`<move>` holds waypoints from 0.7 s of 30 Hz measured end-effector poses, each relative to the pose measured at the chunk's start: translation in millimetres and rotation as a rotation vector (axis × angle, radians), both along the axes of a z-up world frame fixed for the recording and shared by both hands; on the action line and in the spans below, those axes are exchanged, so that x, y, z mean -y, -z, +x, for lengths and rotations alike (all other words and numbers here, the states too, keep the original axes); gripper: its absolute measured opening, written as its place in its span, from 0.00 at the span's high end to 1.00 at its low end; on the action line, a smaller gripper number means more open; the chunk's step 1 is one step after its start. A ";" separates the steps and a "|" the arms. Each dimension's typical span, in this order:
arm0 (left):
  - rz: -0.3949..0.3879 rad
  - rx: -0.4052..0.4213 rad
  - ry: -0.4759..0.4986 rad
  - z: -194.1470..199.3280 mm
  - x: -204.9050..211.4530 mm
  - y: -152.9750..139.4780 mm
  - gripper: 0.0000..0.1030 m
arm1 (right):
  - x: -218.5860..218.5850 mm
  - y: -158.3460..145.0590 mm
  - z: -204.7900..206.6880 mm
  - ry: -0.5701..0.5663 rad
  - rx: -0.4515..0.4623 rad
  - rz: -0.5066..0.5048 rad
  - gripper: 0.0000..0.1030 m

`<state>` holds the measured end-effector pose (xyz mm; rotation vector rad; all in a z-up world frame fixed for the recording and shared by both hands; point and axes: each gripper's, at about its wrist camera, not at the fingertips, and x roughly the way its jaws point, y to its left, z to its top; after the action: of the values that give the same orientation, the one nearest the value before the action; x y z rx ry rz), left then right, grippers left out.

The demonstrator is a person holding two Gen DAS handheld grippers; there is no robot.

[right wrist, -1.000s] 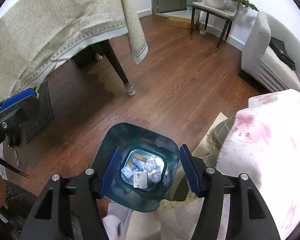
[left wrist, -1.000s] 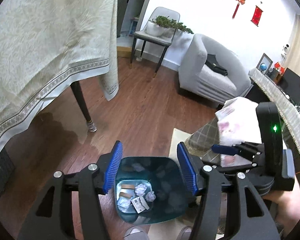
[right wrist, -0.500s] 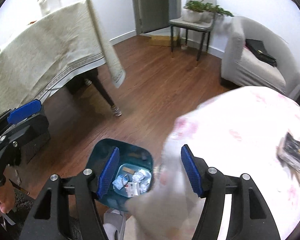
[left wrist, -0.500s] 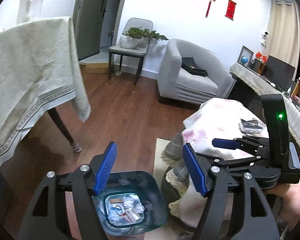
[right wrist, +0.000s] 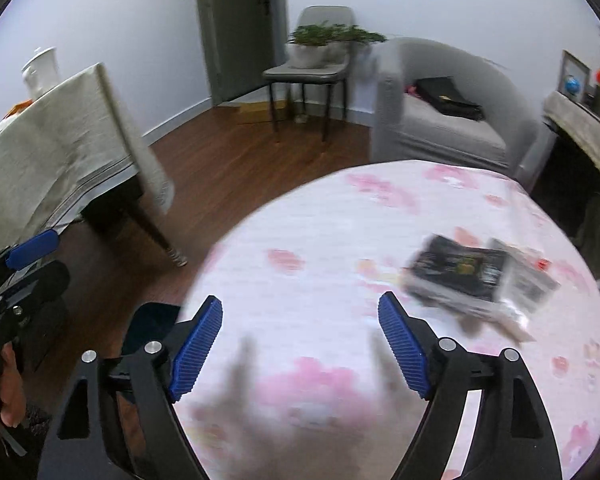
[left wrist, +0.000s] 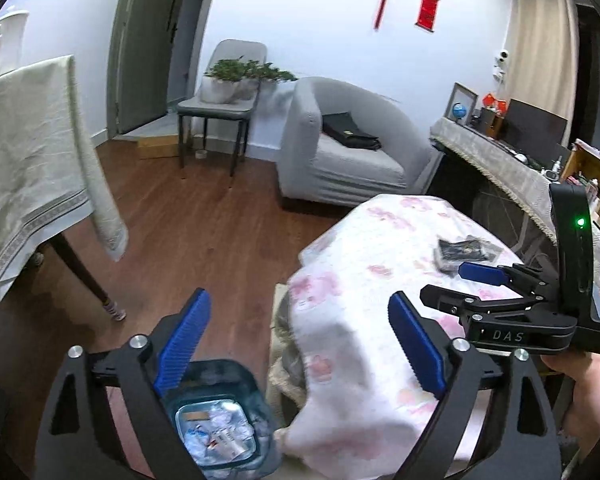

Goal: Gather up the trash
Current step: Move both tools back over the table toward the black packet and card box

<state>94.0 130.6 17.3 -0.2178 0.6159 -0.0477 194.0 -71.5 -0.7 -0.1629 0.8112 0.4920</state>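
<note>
Lying flat, the black wrapper (right wrist: pixel 466 278) runs left-right beyond the right gripper (right wrist: pixel 300 348), both grippers' fingers wide, empty.

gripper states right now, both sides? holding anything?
Left gripper: open, holding nothing, above the trash bin.
Right gripper: open, holding nothing, over the pink-flowered table, short of the black wrapper.

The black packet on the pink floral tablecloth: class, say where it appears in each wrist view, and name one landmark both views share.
Left wrist view: the black packet lies right of centre, on the far side of the pink floral tablecloth.
Right wrist view: it lies at right, blurred, past the right tongs.
Shared landmark: the grey armchair with a black bag on its seat.
</note>
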 end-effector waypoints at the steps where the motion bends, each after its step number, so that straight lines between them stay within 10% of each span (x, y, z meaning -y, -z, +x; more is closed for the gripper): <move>1: -0.001 0.003 0.014 3.4 6.5 -0.4 0.10 | 7.8 -1.0 0.8 0.013 0.009 0.000 0.18; 21: -0.029 0.003 0.234 65.8 120.6 7.3 0.07 | 130.6 -3.9 11.7 0.139 0.058 0.051 0.18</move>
<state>159.8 10.0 10.0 -0.1730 0.6356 -0.2825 205.8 -202.1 3.2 -0.0725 0.7466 0.3752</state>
